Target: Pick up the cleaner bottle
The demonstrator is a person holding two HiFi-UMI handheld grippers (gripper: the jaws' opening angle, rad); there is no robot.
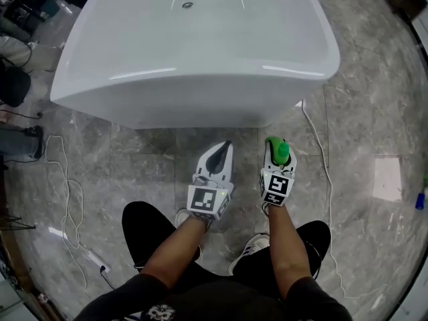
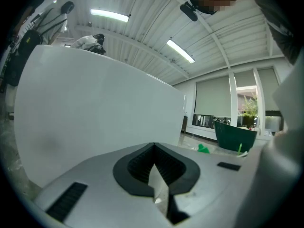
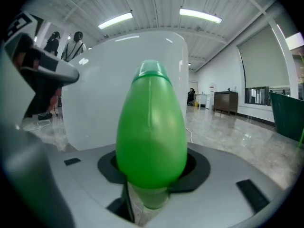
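Found the left tool (image 1: 223, 154) at seven o'clock of the head view's centre, pointing toward twelve. Saw its jaws pressed together in the left gripper view, with the dark ribbed pads (image 2: 142, 167) meeting at the tip and nothing held. Noted its marker cube (image 1: 208, 200) at the wrist end, showing black and white squares and one small green light. Faced a white bathtub (image 1: 194, 59) at twelve o'clock, whose plain wall filled the left gripper view from nine to one. Made out a dark green tub-shaped planter (image 2: 235, 137) at three o'clock in that view.

Found the right tool (image 1: 277, 154) just at three o'clock of the left one, apart from it. Saw its jaws standing partly apart and clamped on the cleaner bottle (image 1: 279, 151). Saw that bottle (image 3: 152, 132) bright green, lying along the jaws with its cap end toward twelve and the bathtub. Saw only plain green on the side turned to the camera. Noted a second marker cube (image 1: 277, 187) with bold black shapes on white. Saw a grey marble floor (image 1: 361, 126) and a white cable (image 1: 322, 154) at three o'clock of the bottle.
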